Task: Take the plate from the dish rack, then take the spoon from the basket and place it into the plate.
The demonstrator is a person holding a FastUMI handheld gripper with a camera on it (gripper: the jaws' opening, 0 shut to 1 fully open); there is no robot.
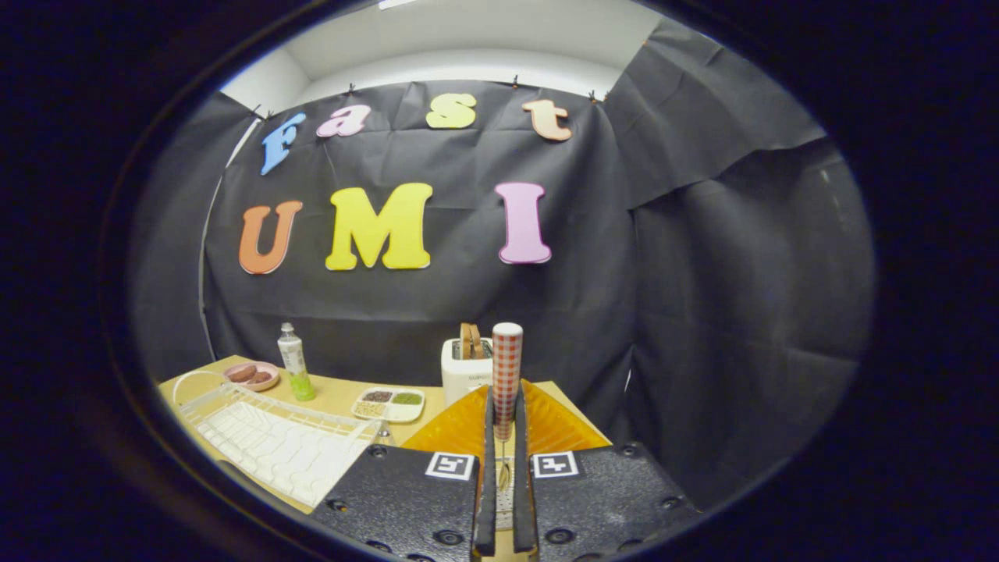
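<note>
The spoon [506,375] is held upright, its checked handle clamped between the closed fingers of the gripper [504,425], above the table [335,394].

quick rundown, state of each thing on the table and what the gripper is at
gripper: shut on the spoon
spoon: upright, checked handle up, between the fingers
dish rack: no plate in it
toaster: bread in its slot
bottle: upright, capped
pink dish: holds food
divided tray: compartments filled
</note>
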